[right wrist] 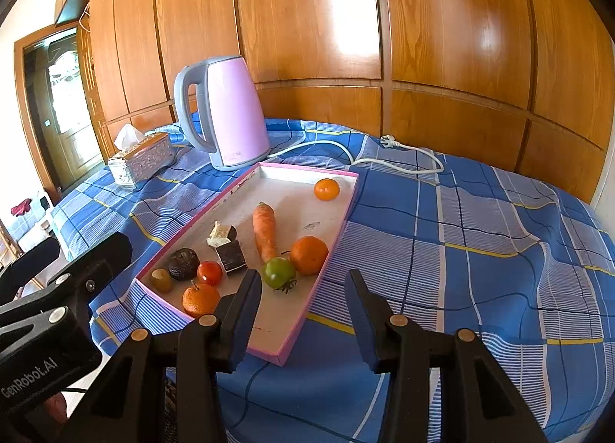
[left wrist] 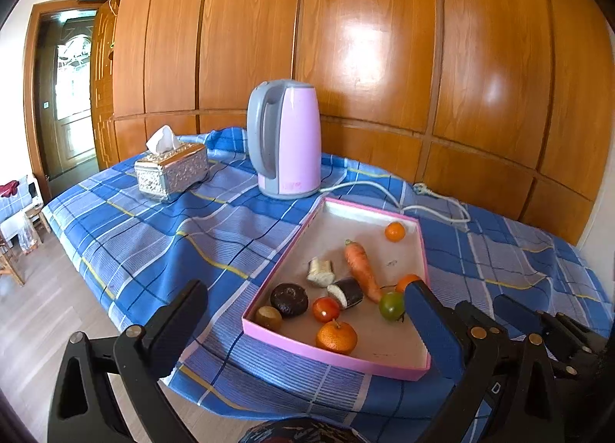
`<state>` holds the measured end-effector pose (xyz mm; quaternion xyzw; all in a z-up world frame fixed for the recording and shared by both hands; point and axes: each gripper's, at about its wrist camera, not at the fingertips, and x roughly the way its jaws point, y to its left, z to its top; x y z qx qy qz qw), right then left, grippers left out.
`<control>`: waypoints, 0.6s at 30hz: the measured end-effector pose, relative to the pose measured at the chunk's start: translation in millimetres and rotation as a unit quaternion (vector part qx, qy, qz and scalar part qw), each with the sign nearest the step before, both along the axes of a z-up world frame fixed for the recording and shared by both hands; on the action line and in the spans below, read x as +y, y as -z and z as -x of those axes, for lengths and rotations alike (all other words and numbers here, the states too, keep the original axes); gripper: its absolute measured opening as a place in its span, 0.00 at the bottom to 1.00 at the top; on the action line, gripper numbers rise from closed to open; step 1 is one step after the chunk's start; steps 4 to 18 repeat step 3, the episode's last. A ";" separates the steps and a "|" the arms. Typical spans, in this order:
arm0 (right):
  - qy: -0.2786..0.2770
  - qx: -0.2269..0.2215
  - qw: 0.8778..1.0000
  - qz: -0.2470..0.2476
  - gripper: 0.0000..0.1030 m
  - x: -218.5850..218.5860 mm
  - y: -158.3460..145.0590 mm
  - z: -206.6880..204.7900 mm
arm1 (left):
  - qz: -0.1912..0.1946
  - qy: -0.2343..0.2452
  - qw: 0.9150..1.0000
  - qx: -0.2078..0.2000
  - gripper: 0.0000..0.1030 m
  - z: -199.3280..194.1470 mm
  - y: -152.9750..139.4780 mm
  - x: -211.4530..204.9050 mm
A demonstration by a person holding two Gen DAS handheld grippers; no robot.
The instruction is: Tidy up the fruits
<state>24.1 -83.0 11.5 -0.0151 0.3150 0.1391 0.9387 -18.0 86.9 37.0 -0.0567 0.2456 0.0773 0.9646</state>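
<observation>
A pink-rimmed tray (left wrist: 276, 270) (right wrist: 338, 228) lies on the blue plaid cloth. In it are a carrot (left wrist: 361, 266) (right wrist: 265, 231), three oranges (left wrist: 336, 336) (right wrist: 309, 254), a green tomato (left wrist: 391, 305) (right wrist: 278, 272), a red tomato (left wrist: 325, 308) (right wrist: 209, 272), a dark round fruit (left wrist: 289, 299) (right wrist: 183, 263), a small olive-brown fruit (left wrist: 269, 317) and two cut dark-skinned pieces (left wrist: 346, 292) (right wrist: 230, 256). My left gripper (left wrist: 304, 286) is wide open before the tray's near end. My right gripper (right wrist: 303, 277) stands open over the tray's near right corner, with nothing between its fingers.
A lilac kettle (left wrist: 284, 139) (right wrist: 226, 112) stands behind the tray, its white cord and plug (left wrist: 423, 187) (right wrist: 388, 141) trailing right. A silver tissue box (left wrist: 171, 170) sits at the back left. A wooden panel wall backs the table. The floor drops off to the left.
</observation>
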 end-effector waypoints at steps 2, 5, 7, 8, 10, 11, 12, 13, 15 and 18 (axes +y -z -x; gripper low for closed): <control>0.001 0.002 1.000 -0.001 0.44 -1.0 1.4 -0.6 | -0.004 -0.003 1.000 -0.004 0.99 0.1 -0.7 -0.2; 0.001 0.004 1.000 -0.002 0.44 -1.9 2.1 -1.2 | 0.001 0.000 1.000 -0.002 0.99 -0.8 -0.4 1.1; 0.001 0.004 1.000 -0.002 0.44 -1.9 2.1 -1.2 | 0.001 0.000 1.000 -0.002 0.99 -0.8 -0.4 1.1; 0.001 0.004 1.000 -0.002 0.44 -1.9 2.1 -1.2 | 0.001 0.000 1.000 -0.002 0.99 -0.8 -0.4 1.1; 0.001 0.004 1.000 -0.002 0.44 -1.9 2.1 -1.2 | 0.001 0.000 1.000 -0.002 0.99 -0.8 -0.4 1.1; 0.001 0.004 1.000 -0.002 0.44 -1.9 2.1 -1.2 | 0.001 0.000 1.000 -0.002 0.99 -0.8 -0.4 1.1; 0.001 0.004 1.000 -0.002 0.44 -1.9 2.1 -1.2 | 0.001 0.000 1.000 -0.002 0.99 -0.8 -0.4 1.1; 0.001 0.004 1.000 -0.002 0.44 -1.9 2.1 -1.2 | 0.001 0.000 1.000 -0.002 0.99 -0.8 -0.4 1.1; 0.001 0.004 1.000 -0.002 0.44 -1.9 2.1 -1.2 | 0.001 0.000 1.000 -0.002 0.99 -0.8 -0.4 1.1; 0.001 0.004 1.000 -0.002 0.44 -1.9 2.1 -1.2 | 0.001 0.000 1.000 -0.002 0.99 -0.8 -0.4 1.1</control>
